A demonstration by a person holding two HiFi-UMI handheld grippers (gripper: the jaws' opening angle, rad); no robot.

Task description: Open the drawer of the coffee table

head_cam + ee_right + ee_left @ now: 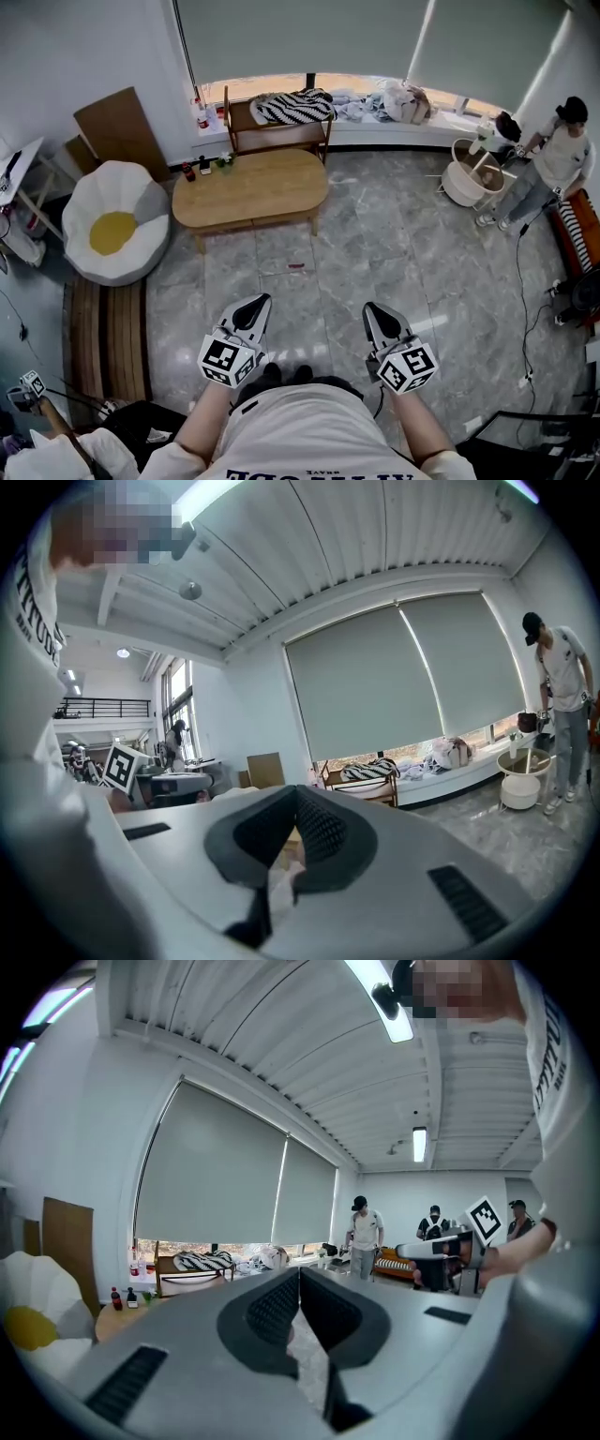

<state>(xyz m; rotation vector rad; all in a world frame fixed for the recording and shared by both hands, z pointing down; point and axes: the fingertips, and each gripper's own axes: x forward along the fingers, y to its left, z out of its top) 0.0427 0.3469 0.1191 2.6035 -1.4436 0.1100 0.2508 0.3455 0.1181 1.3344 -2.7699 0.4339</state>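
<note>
Left gripper (251,312) lower left of centre, jaws pressed together, right gripper (382,321) beside it, jaws likewise together, coffee table (251,187) upper centre, well apart from both

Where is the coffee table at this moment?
In the head view the coffee table stands upper left of centre, between the egg-shaped cushion on its left and the wooden chair behind it.
</note>
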